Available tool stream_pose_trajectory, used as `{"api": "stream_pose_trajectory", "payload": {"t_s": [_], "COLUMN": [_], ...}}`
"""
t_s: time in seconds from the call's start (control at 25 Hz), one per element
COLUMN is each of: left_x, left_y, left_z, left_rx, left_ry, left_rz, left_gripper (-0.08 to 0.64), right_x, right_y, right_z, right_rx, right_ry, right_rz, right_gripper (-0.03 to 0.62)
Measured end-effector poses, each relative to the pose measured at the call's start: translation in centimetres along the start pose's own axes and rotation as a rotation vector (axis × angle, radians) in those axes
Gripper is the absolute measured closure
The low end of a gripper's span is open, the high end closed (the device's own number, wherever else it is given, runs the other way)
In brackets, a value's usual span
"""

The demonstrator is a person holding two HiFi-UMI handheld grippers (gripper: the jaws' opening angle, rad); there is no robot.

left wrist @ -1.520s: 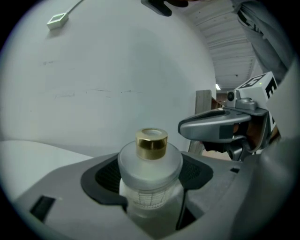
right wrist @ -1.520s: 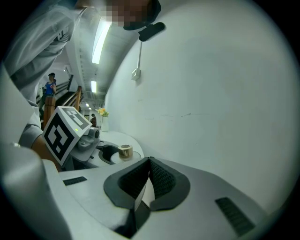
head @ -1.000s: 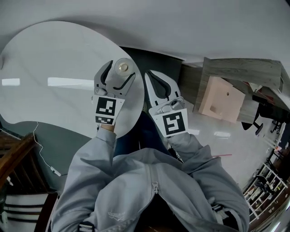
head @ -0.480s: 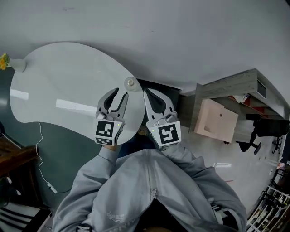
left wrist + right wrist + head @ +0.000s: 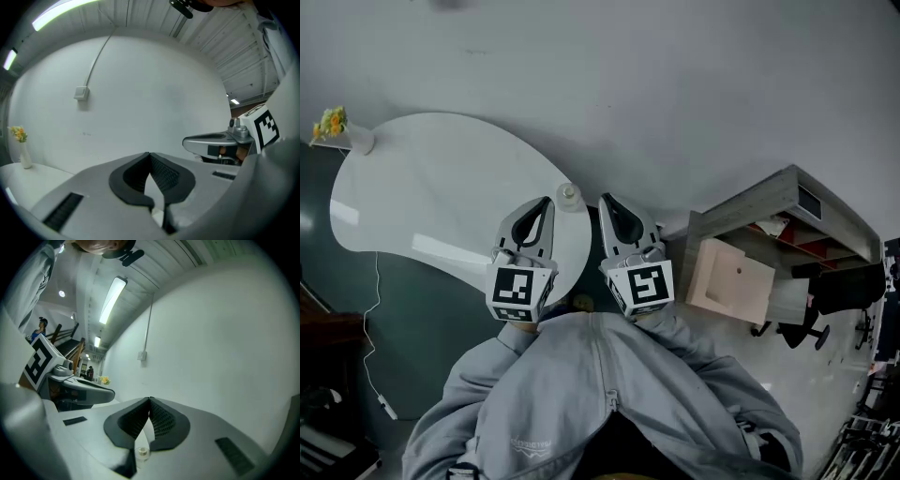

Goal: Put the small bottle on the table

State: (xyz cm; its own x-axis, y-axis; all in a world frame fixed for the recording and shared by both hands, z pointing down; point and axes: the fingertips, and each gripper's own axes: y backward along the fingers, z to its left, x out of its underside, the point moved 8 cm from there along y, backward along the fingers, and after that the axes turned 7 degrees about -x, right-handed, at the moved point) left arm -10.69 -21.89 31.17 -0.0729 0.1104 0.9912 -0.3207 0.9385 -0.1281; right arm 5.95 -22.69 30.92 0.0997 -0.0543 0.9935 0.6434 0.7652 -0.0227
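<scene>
The small bottle (image 5: 569,195) is shown standing free near the white bench's (image 5: 441,187) edge, between the left gripper (image 5: 546,203) and right gripper (image 5: 606,201) – both with jaws together, empty – so placement appears done and only lifting clear is judged to remain.
</scene>
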Motion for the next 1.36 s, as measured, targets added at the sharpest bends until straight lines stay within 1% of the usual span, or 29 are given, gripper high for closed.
{"api": "stream_pose_trajectory", "payload": {"t_s": [0.16, 0.28, 0.4, 0.84, 1.36], "left_x": [-1.5, -2.3, -2.7, -2.9, -2.9], "left_y": [1.9, 3.0, 3.9, 4.8, 4.8], "left_z": [-0.2, -0.6, -1.1, -1.9, -2.6], "left_rx": [-0.050, -0.066, -0.076, -0.085, -0.084], "left_ry": [0.034, 0.034, 0.019, -0.005, 0.003], "left_rz": [-0.024, -0.036, -0.049, -0.057, -0.065], "left_gripper": [0.552, 0.552, 0.552, 0.552, 0.552], "right_x": [-2.0, -2.9, -3.3, -3.4, -3.7], "right_y": [1.5, 2.5, 3.3, 4.5, 4.5], "right_z": [-0.2, 0.0, 0.5, 1.1, 1.3], "right_rx": [0.031, 0.049, 0.065, 0.042, 0.020], "right_ry": [-0.004, 0.002, 0.029, 0.022, 0.014], "right_rz": [-0.007, -0.009, 0.004, -0.003, -0.029], "right_gripper": [0.566, 0.566, 0.566, 0.566, 0.566]}}
